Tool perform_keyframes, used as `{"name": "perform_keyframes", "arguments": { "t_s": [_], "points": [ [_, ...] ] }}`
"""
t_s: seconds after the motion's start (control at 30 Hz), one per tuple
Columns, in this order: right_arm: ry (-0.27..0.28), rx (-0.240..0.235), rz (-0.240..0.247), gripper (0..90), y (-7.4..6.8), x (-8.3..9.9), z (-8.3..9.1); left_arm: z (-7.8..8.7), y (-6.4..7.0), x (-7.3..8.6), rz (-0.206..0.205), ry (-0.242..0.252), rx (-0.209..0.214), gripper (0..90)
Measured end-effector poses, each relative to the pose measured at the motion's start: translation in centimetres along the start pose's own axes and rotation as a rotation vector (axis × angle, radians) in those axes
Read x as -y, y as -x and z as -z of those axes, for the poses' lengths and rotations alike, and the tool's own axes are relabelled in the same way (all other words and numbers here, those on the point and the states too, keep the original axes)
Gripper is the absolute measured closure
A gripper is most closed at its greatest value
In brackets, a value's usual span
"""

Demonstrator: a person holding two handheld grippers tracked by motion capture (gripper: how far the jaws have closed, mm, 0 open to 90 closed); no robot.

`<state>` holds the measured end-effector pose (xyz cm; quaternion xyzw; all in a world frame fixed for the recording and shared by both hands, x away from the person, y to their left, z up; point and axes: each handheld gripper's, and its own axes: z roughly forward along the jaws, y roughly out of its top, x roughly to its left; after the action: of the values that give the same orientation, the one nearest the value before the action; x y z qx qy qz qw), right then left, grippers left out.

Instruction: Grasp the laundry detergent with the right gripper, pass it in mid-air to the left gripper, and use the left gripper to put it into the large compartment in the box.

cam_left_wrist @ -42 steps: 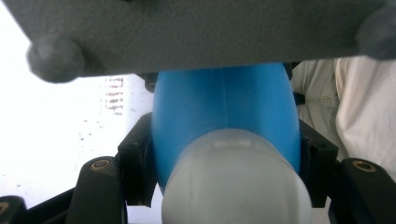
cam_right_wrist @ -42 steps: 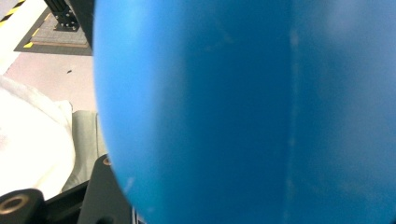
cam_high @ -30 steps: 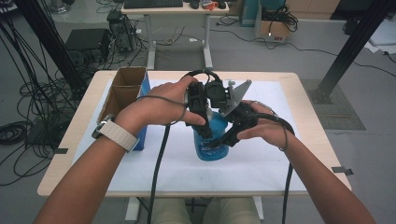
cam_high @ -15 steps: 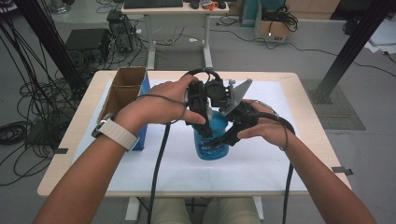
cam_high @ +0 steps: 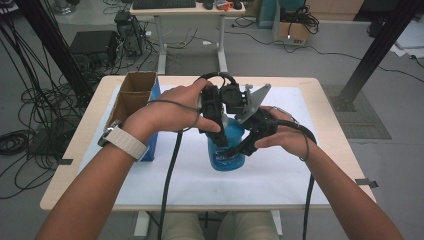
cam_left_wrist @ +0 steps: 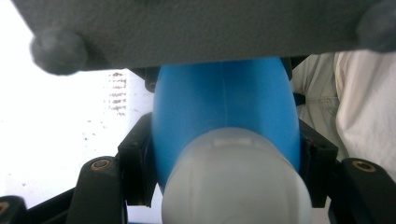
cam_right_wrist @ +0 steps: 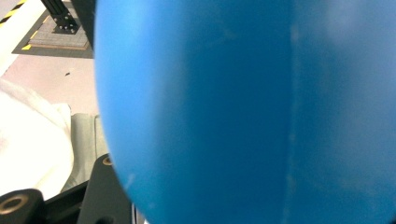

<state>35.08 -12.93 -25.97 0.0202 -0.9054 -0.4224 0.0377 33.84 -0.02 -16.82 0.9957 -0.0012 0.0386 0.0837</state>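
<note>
1. High view: a blue bottle (cam_high: 226,150) stands upright on the white mat (cam_high: 280,175) near the middle of the table (cam_high: 75,165), its long axis vertical and its top end hidden under the two grippers. A label band faces the person's side.
2. High view: the left hand (cam_high: 172,107) reaches in from the lower left, forearm slanting up toward the centre, a pale watch strap on the wrist. It holds the left gripper (cam_high: 214,112) over the bottle's top, pointing downward.
3. High view: the right hand (cam_high: 285,137) comes from the lower right and holds the right gripper (cam_high: 250,135) against the bottle's right shoulder, with its grey plate tilted up beside the left gripper. The two grippers sit just beside each other.
4. High view: an open cardboard box (cam_high: 132,95) lies at the left edge of the mat, well apart from the bottle.
5. Left gripper view: the camera looks down the bottle's length, the white cap (cam_left_wrist: 236,182) nearest and the blue body widening beyond. Black jaws press both sides of the neck, so this gripper is clamped on the bottle.
6. Right gripper view: the blue wall of the bottle is close to the lens. One black jaw shows at the lower left by the bottle; whether this gripper grips cannot be told.
</note>
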Motion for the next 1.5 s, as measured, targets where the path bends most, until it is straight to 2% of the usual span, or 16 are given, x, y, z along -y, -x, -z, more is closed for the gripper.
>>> {"name": "perform_keyframes", "arguments": {
  "t_s": [0.07, 0.23, 0.5, 0.53, 0.57, 0.63, 0.73, 0.83, 0.87, 0.97, 1.07, 1.13, 1.3, 1.37, 1.43, 1.5],
  "points": [
    [0.004, -0.010, -0.025, 42.8, -0.2, 0.0, 0.0, 0.0, 0.0, 0.0, -0.005, -0.004, 0.005, 37.4],
    [0.000, -0.018, -0.040, 42.8, -0.3, 0.1, -0.2, -0.2, 0.0, 0.0, 0.001, -0.008, 0.004, 37.5],
    [0.048, -0.016, -0.018, 42.6, 0.1, 0.6, -0.5, -0.5, -0.3, -0.3, 0.010, -0.028, 0.016, 37.6],
    [0.013, 0.005, -0.009, 42.6, 0.2, 0.7, -0.5, -0.6, -0.1, -0.3, 0.040, -0.013, 0.016, 37.6],
    [0.022, 0.022, 0.030, 42.5, 0.6, 0.9, -0.6, -0.6, -0.3, -0.4, 0.014, -0.033, 0.017, 37.6],
    [0.045, 0.011, 0.022, 41.9, 0.5, 1.1, -0.7, -0.6, -0.3, -0.4, 0.007, -0.047, 0.016, 37.6],
    [0.062, 0.019, 0.035, 32.6, 0.6, 1.5, -1.1, -0.7, -0.4, -0.4, 0.013, -0.066, 0.016, 37.6],
    [0.052, 0.016, -0.023, 20.1, 0.5, 2.6, -0.7, -0.8, -0.7, -0.1, 0.026, -0.078, 0.015, 37.6],
    [0.067, 0.006, -0.050, 17.2, 0.5, 3.3, -0.5, -0.8, -0.8, 0.1, 0.030, -0.081, 0.011, 37.6],
    [0.074, 0.032, -0.107, 13.4, 0.7, 4.7, 0.3, -1.0, -1.2, 0.4, 0.056, -0.106, 0.011, 37.5],
    [0.027, 0.075, -0.142, 12.1, 0.9, 5.8, 1.2, -1.1, -1.4, 0.8, 0.076, -0.133, 0.002, 37.5],
    [-0.039, 0.088, -0.161, 9.8, 1.0, 6.3, 1.7, -1.1, -1.6, 1.0, 0.084, -0.140, -0.003, 37.5],
    [-0.224, 0.197, -0.202, 6.8, 2.0, 7.7, 3.3, -0.9, -1.8, 1.4, 0.097, -0.132, -0.011, 37.5],
    [-0.270, 0.224, -0.215, 6.1, 2.2, 8.1, 3.9, -0.8, -1.8, 1.6, 0.146, -0.139, 0.006, 37.4],
    [-0.295, 0.217, -0.219, 2.1, 2.4, 8.3, 4.6, -0.7, -2.0, 1.8, 0.169, -0.131, -0.004, 37.4],
    [-0.315, 0.212, -0.271, 3.4, 2.2, 8.4, 5.3, -0.4, -2.2, 1.9, 0.201, -0.141, -0.015, 37.4]
  ]
}}
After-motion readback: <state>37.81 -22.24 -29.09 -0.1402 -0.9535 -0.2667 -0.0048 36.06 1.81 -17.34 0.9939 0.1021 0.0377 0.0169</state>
